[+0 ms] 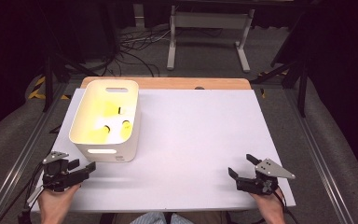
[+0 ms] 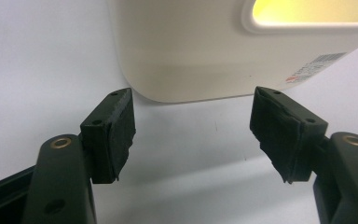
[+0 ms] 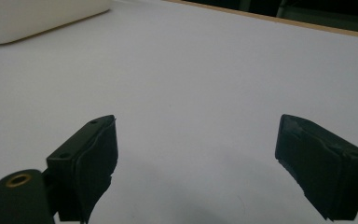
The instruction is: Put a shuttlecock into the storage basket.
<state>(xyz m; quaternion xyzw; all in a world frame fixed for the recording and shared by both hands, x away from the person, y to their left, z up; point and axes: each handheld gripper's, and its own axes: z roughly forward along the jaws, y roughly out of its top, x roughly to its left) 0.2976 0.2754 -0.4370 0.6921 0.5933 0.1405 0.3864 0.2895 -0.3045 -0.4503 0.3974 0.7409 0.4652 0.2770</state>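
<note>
**Both grippers idling beside the bin**

We are holding the left gripper (image 1: 84, 168) spread wide and empty, just short of the white rectangular plastic bin (image 1: 103, 150) with yellow objects inside. We are resting the right gripper (image 1: 241, 166), gaping and empty too, well apart over the white table (image 1: 196, 135).

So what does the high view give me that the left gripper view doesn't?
High view: the open top of the white bin, the yellow items with dark ends lying inside it, and the right tool, open near the table's front right edge. Left gripper view: a printed label low on the bin's wall. Both: the bin's handle slot, the white table, and the left tool, open and empty.
</note>
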